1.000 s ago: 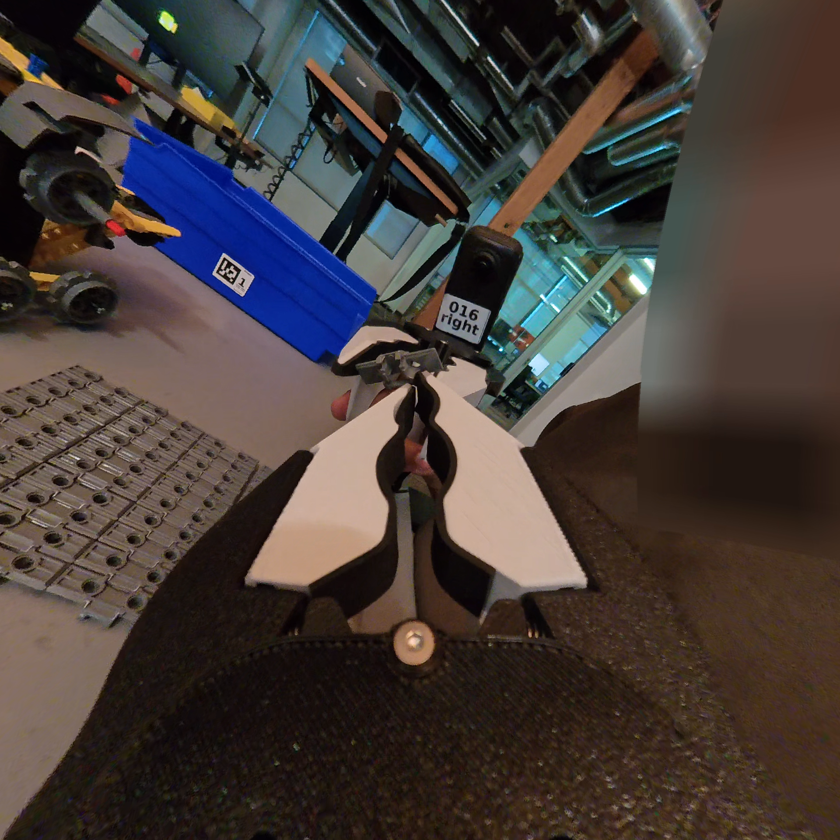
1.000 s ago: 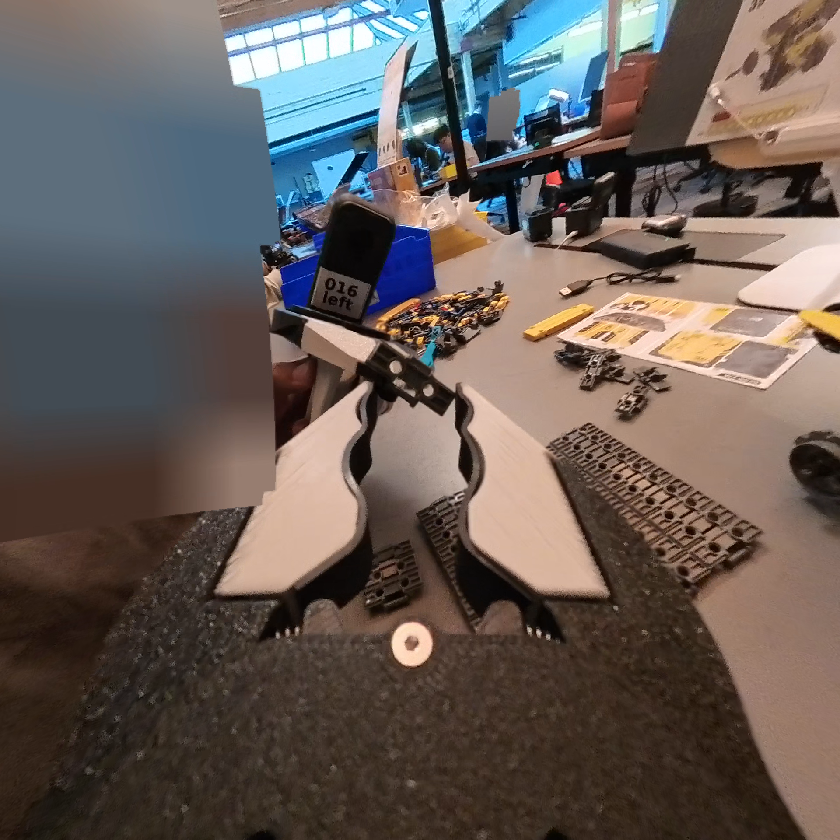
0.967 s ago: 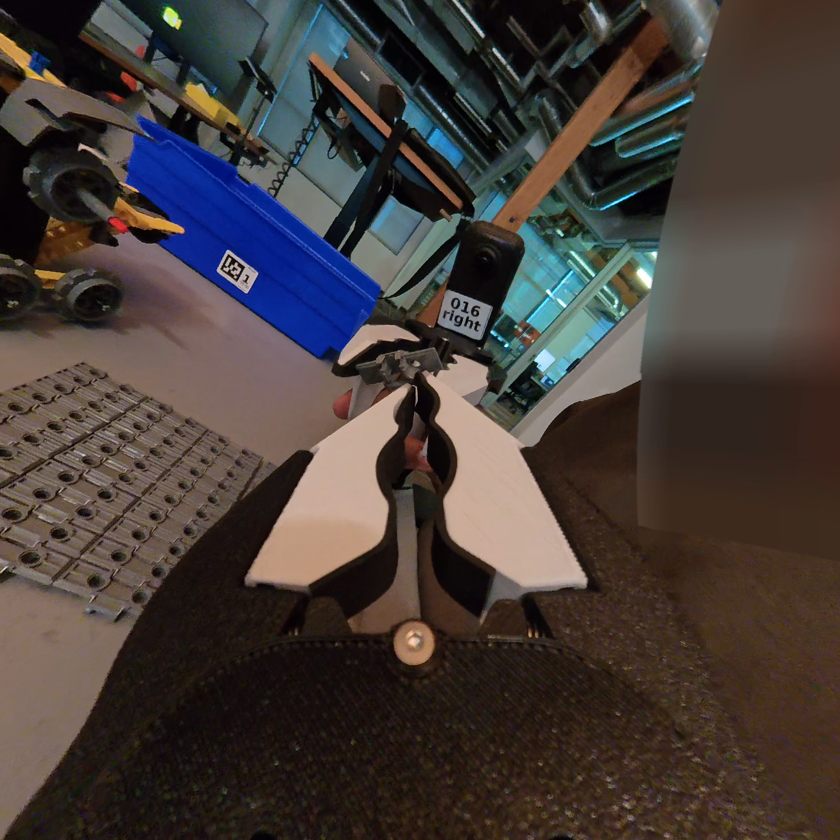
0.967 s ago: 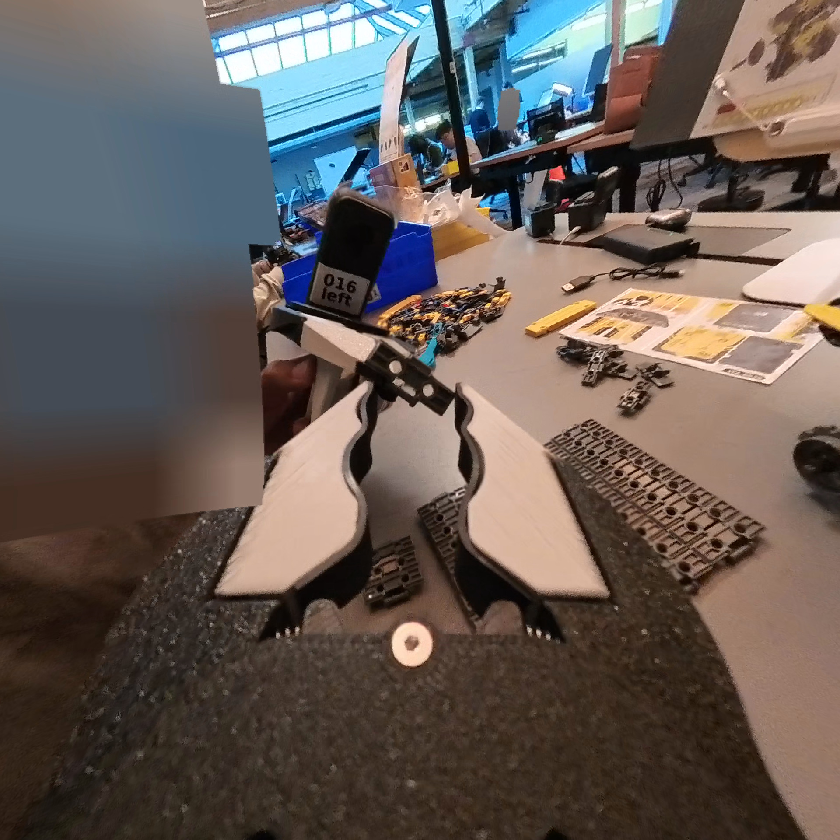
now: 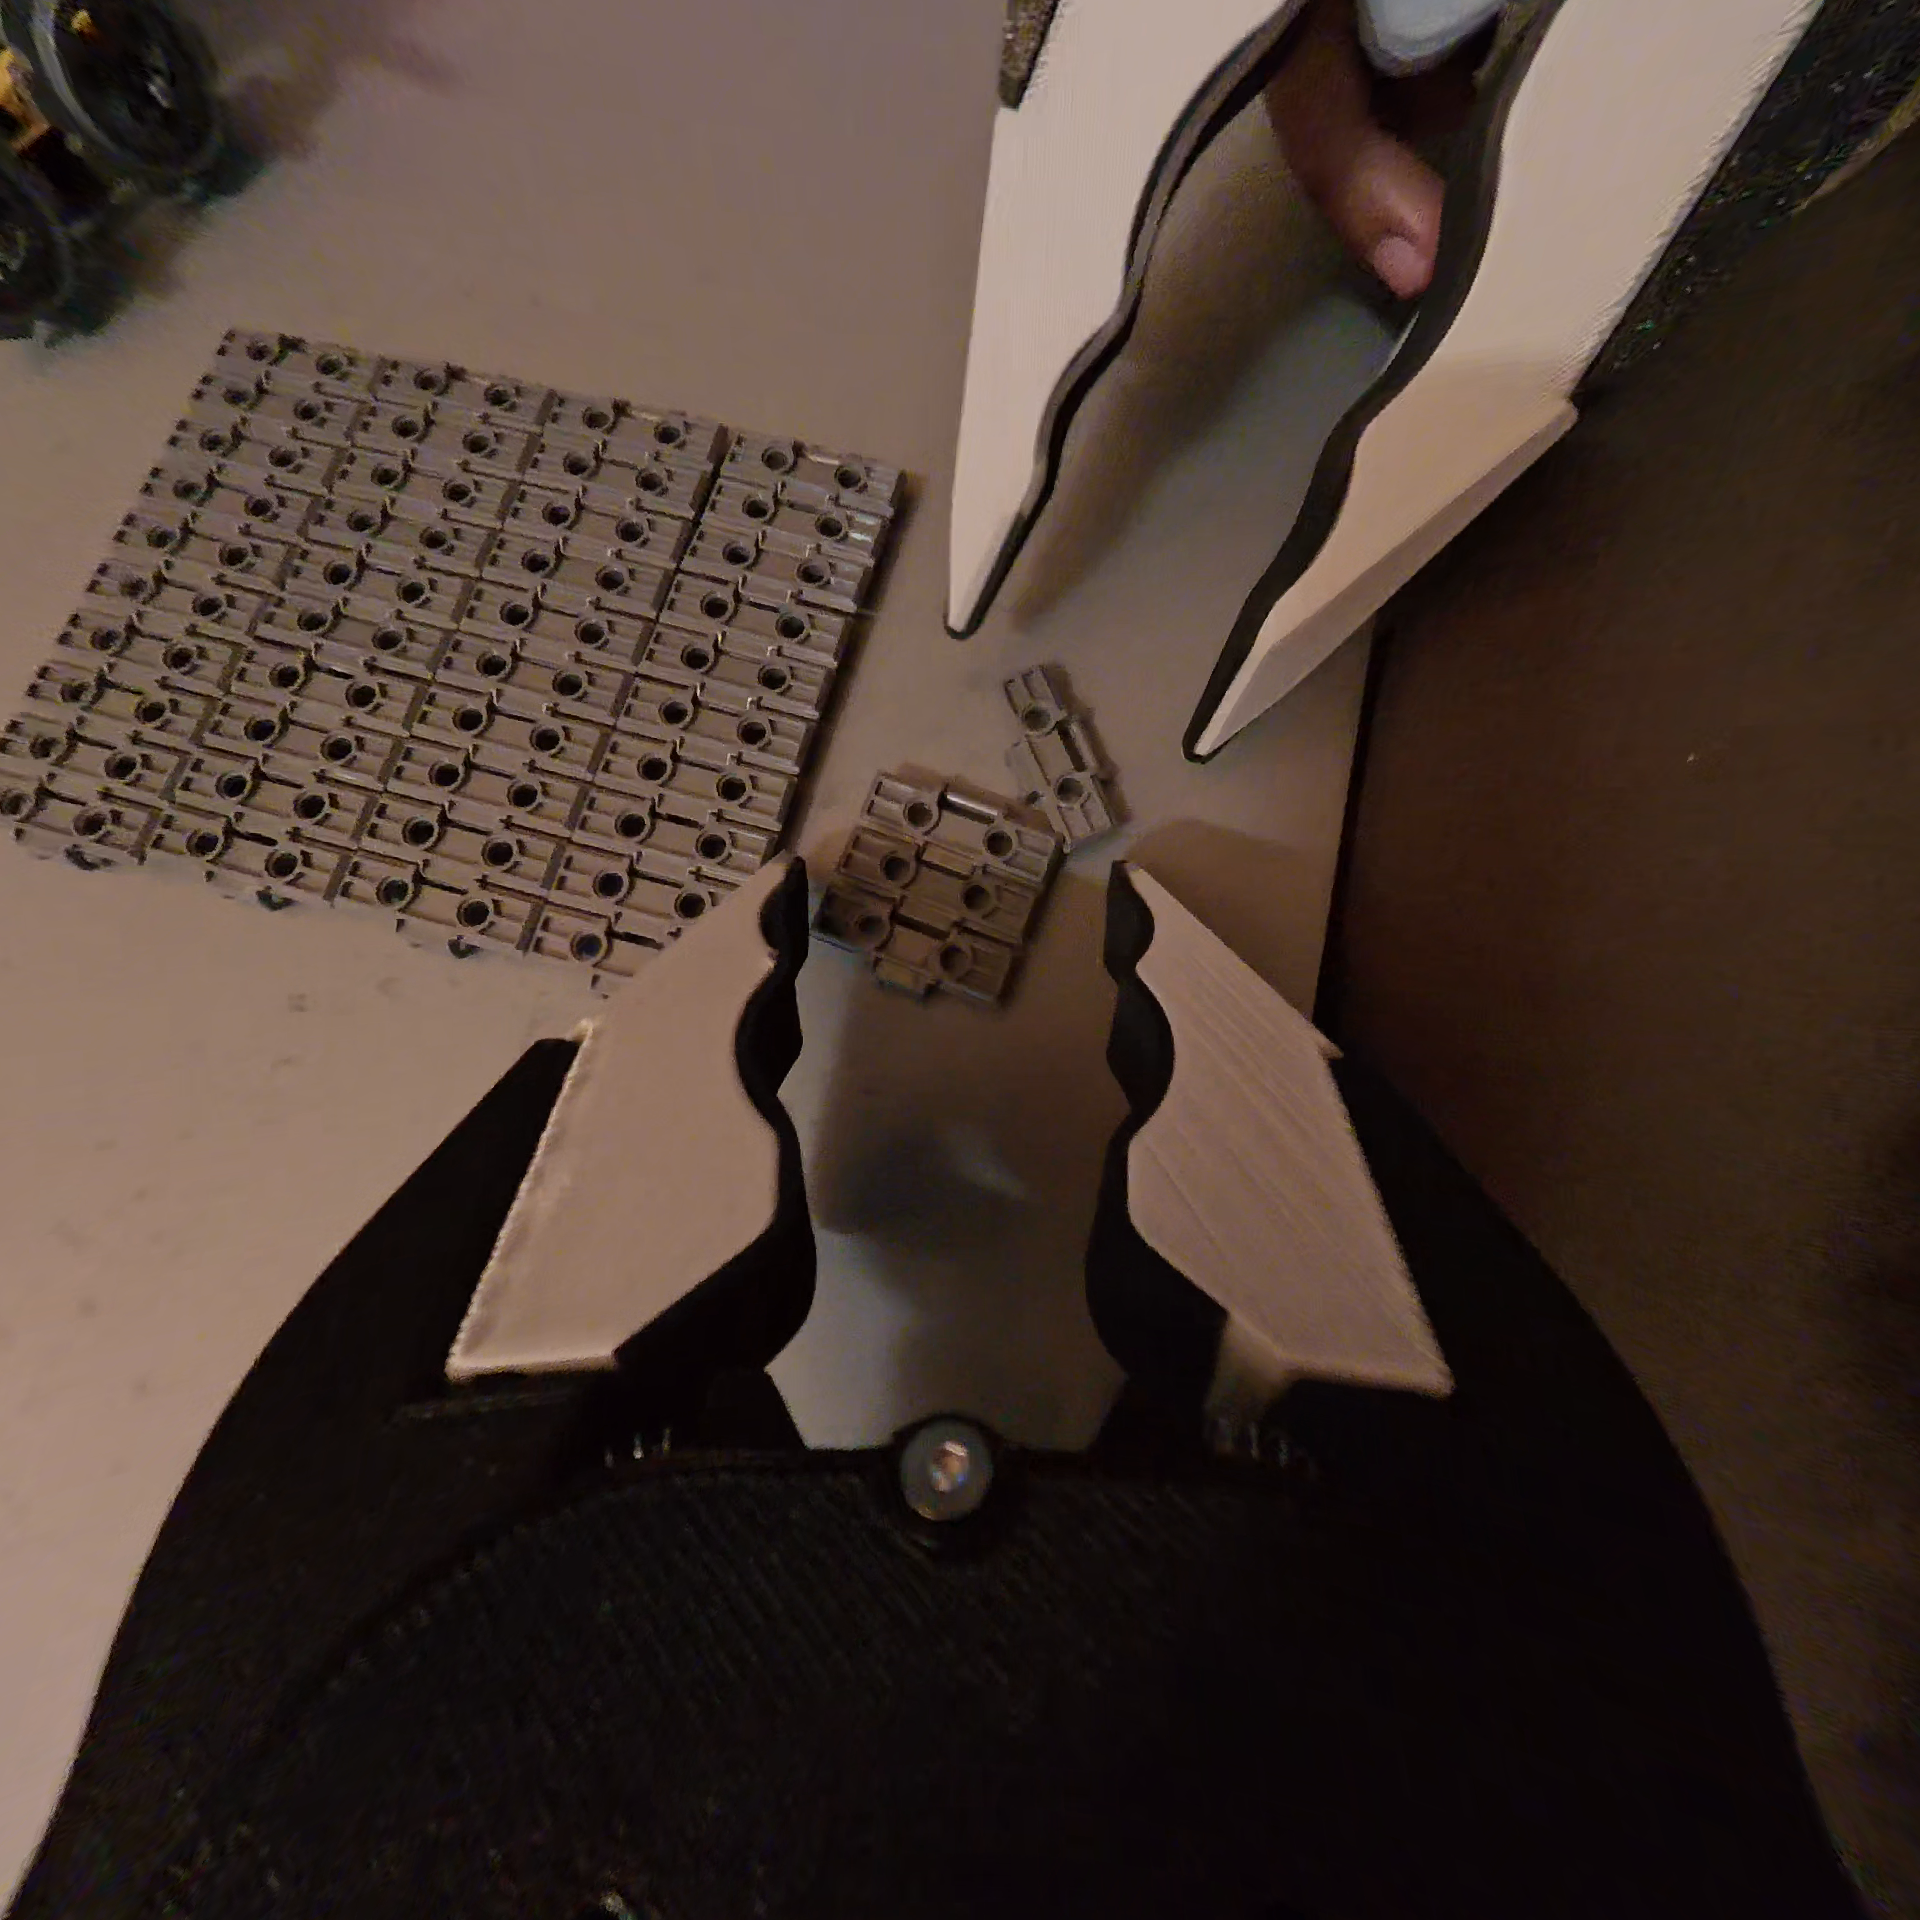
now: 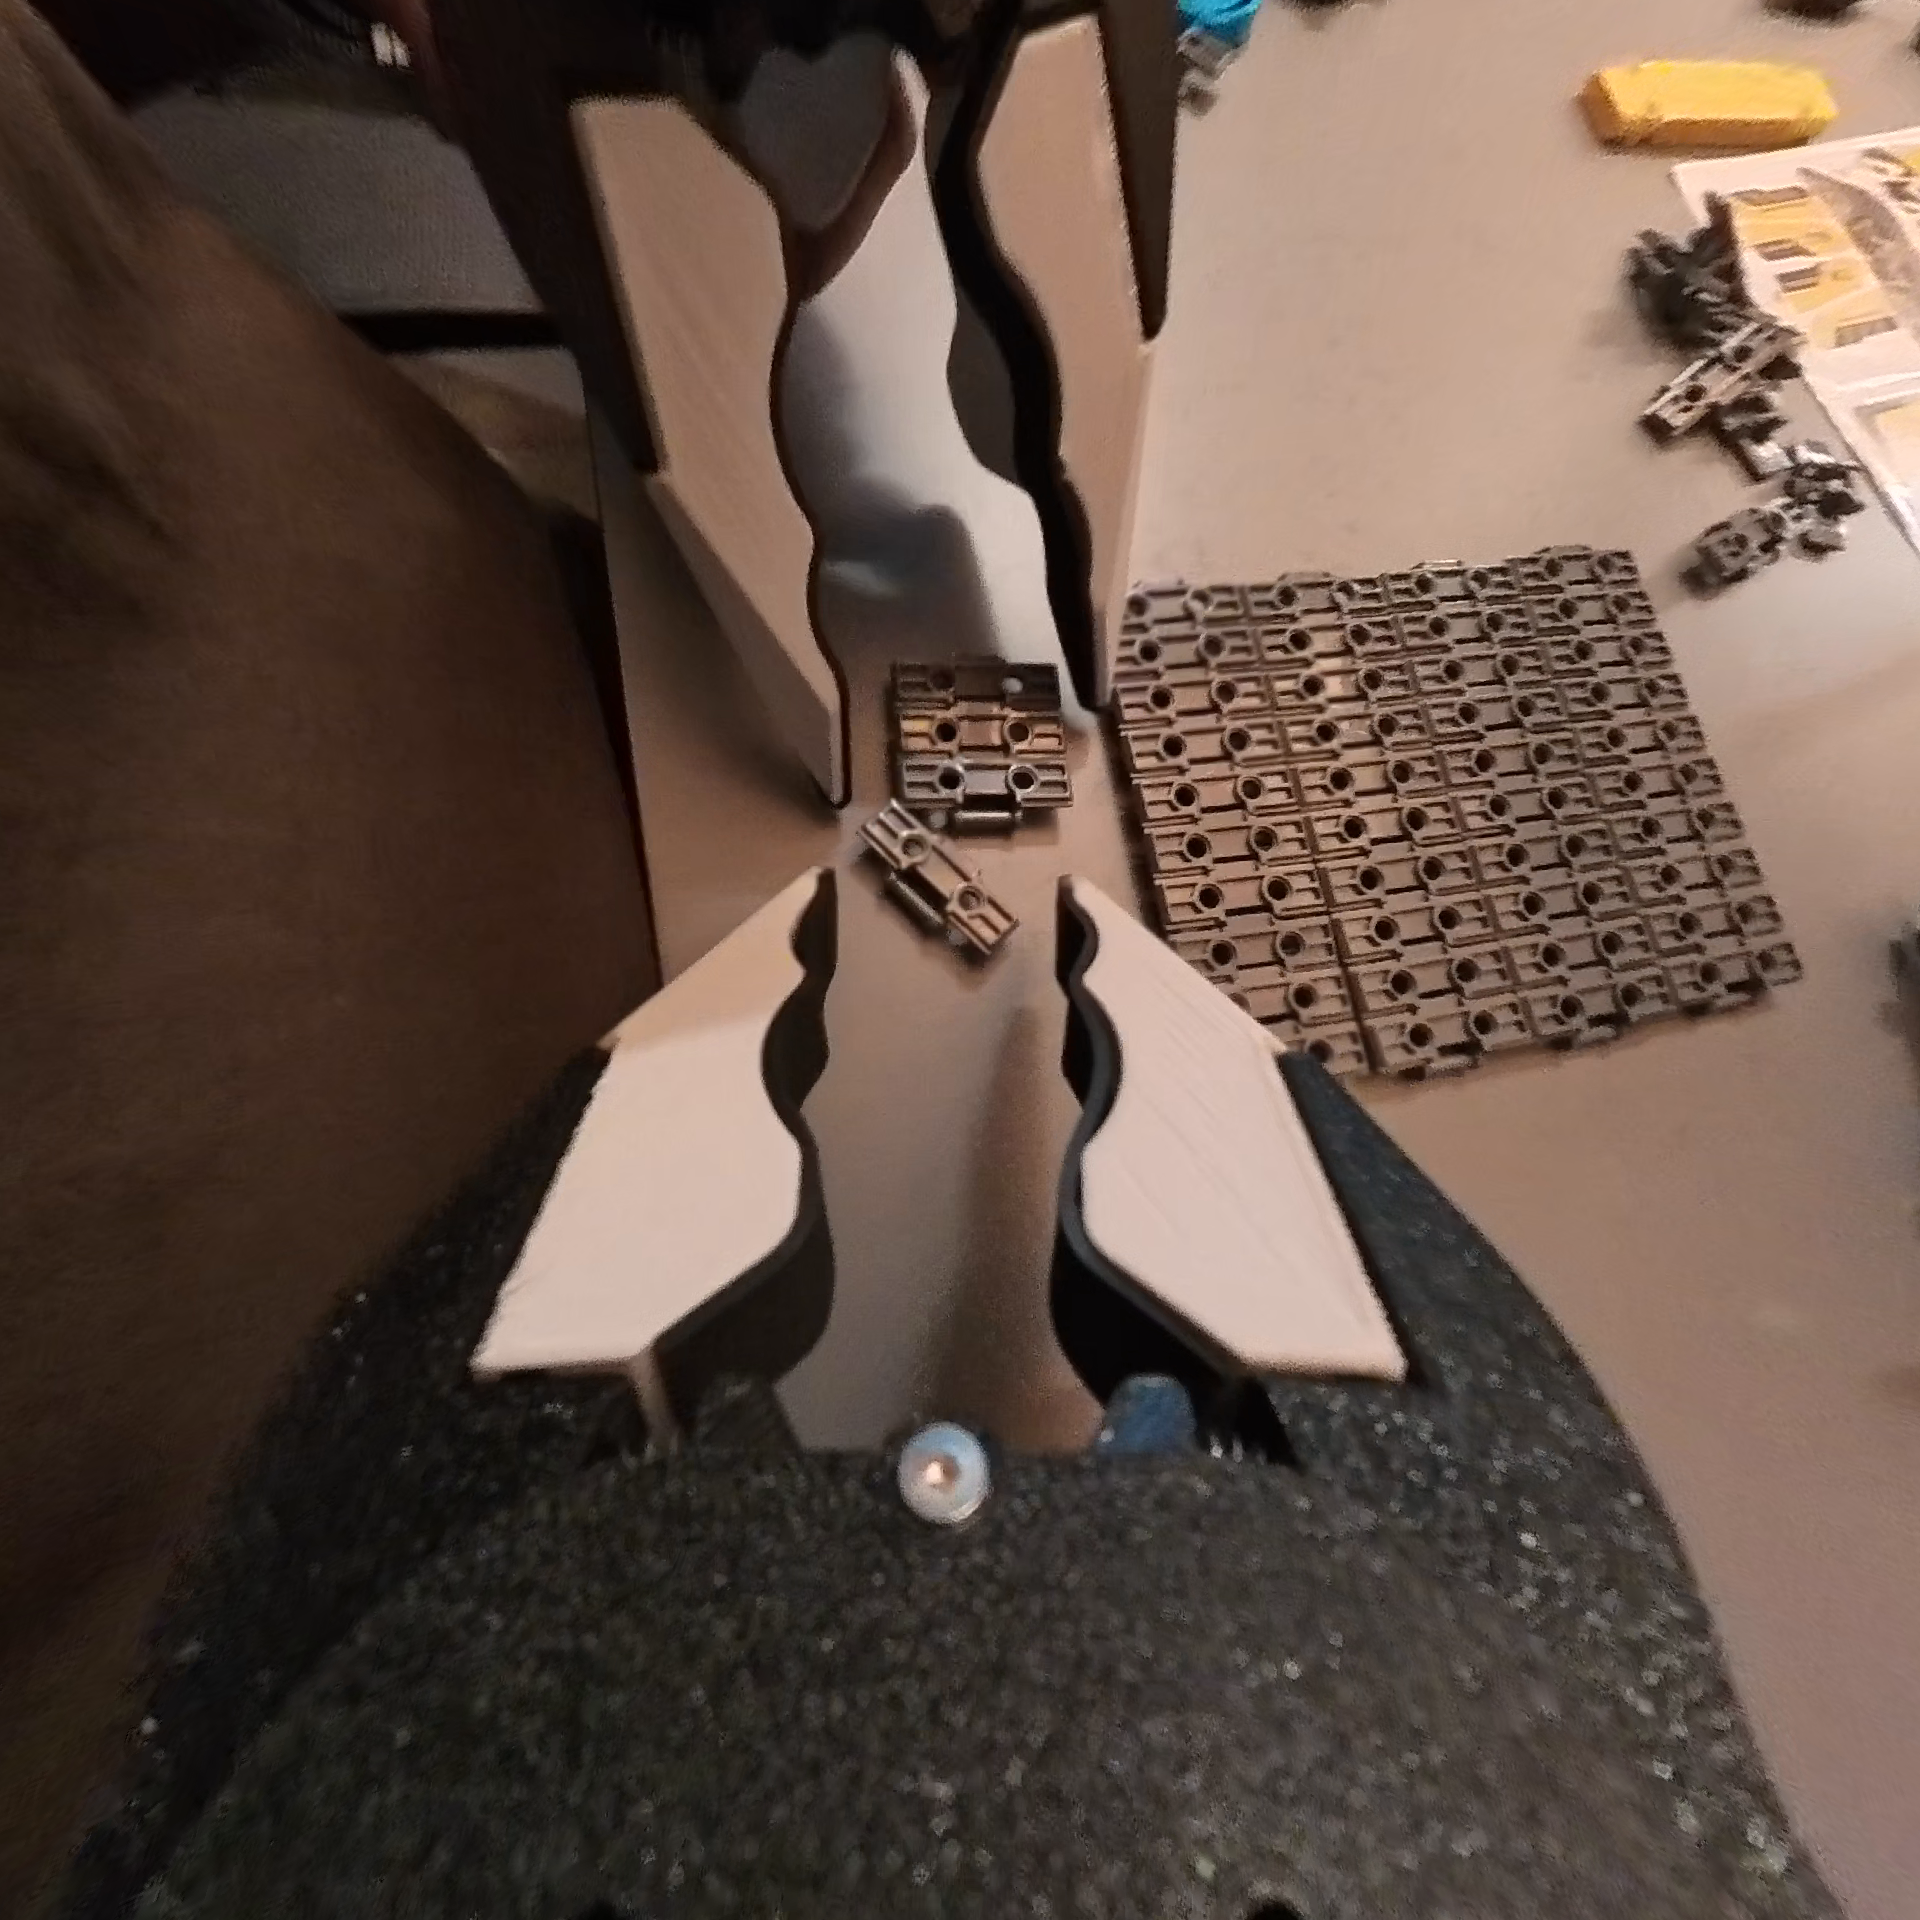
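While both grippers point down at the same patch of grey table (image 5: pixel 520 156), each camera catches something the other misses. From the left wrist view, the left gripper (image 5: pixel 951 894) stands wide apart and empty, its tips on either side of the near edge of a small block of joined grey track links (image 5: pixel 940 894), without clear contact. Just beyond that block lies a single loose link (image 5: pixel 1062 764), tilted, and past it the right gripper (image 5: pixel 1081 691) comes in from the top of the frame, also spread wide and holding nothing, with a fingertip (image 5: pixel 1382 223) of the person's hand showing between its white fingers. A large mat of joined links (image 5: pixel 457 644) lies to the left, apart from the small block, and dark wheels (image 5: pixel 94 156) of a toy vehicle sit blurred in the far corner; none of that vehicle is clear in the other view. The right wrist view shows the same pieces from the opposite side: the single loose link (image 6: pixel 935 883) lies just ahead of the right gripper (image 6: pixel 945 894), the small block (image 6: pixel 977 748) sits between the far left gripper's (image 6: pixel 961 748) tips, and the mat (image 6: pixel 1455 831) lies to the right. Only this view shows a yellow brick (image 6: pixel 1704 99), an instruction sheet (image 6: pixel 1849 291) and a scatter of small dark parts (image 6: pixel 1745 416) farther along the table. A brown sleeve (image 6: pixel 260 623) fills its left side.
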A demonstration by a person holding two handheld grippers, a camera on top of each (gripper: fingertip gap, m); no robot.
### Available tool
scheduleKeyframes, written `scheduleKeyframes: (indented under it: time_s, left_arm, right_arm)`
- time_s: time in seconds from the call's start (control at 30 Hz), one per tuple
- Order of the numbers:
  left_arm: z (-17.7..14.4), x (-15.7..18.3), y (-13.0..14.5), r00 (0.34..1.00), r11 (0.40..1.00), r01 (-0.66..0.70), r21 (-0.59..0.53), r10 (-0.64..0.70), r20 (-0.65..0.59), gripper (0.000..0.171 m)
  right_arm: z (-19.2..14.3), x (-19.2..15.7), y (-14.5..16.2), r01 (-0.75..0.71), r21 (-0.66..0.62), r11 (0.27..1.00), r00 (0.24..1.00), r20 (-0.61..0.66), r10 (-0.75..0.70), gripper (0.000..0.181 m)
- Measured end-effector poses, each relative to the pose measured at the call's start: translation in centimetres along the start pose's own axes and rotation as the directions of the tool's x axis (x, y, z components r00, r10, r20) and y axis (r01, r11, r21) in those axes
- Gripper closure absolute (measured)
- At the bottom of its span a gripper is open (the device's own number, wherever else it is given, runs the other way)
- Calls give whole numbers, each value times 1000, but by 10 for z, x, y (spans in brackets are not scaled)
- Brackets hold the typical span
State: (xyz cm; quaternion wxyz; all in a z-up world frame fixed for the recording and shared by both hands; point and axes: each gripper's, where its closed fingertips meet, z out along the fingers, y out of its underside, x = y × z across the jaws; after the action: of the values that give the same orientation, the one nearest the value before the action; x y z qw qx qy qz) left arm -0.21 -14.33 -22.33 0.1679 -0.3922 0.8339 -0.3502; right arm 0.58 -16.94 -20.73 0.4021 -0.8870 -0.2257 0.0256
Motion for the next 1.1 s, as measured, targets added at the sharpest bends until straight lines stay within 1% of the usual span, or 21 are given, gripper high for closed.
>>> scheduleKeyframes:
  time_s: [0.1,0.17,0.23,0.3,0.33,0.4,0.43,0.57,0.6,0.63,0.67,0.73,0.87,1.1]
  left_arm:
    - [-4,-2,-7,1000,999,0,34,0,10,116]
    - [-7,-4,-9,1000,999,0,42,-1,20,116]
    - [-9,-5,-8,1000,999,-1,41,0,28,117]
    - [-10,-5,-6,1000,999,2,41,-4,28,117]
    - [-10,-4,-5,1000,999,4,40,-5,26,118]
    - [-9,-3,-2,1000,999,11,41,-12,25,118]
    - [-9,-2,0,1000,999,15,39,-16,22,118]
    - [-8,3,4,1000,1000,11,29,-12,25,119]
    - [-9,3,3,999,999,10,34,-11,31,121]
    - [-10,6,3,1000,999,10,38,-10,20,120]
    - [-10,8,2,1000,999,15,43,-15,9,119]
    - [-12,8,0,1000,998,19,54,-20,7,119]
    - [-12,2,-1,1000,998,22,58,-23,19,119]
    - [-3,-2,1,1000,1000,12,25,-12,11,118]
  right_arm:
    - [-4,2,-5,-130,13,991,990,-50,130,144]
    - [-3,5,-6,-272,16,962,958,-87,272,140]
    - [-1,3,-9,-416,39,909,903,-105,417,127]
    - [3,-2,-10,-481,56,875,866,-123,484,115]
    - [4,-2,-9,-478,55,876,863,-157,481,112]
    - [7,2,-1,-443,37,896,863,-253,437,113]
    - [9,2,1,-429,24,903,865,-276,418,115]
    - [19,0,7,-421,-13,907,871,-287,400,122]
    - [19,1,7,-425,-9,905,869,-284,406,125]
    - [19,2,8,-430,-9,903,866,-287,409,132]
    - [17,4,9,-430,-8,903,866,-288,409,136]
    - [15,6,12,-427,-10,904,870,-278,408,143]
    - [10,9,16,-415,-20,909,885,-239,399,143]
    - [12,7,2,-285,17,959,955,-85,285,143]
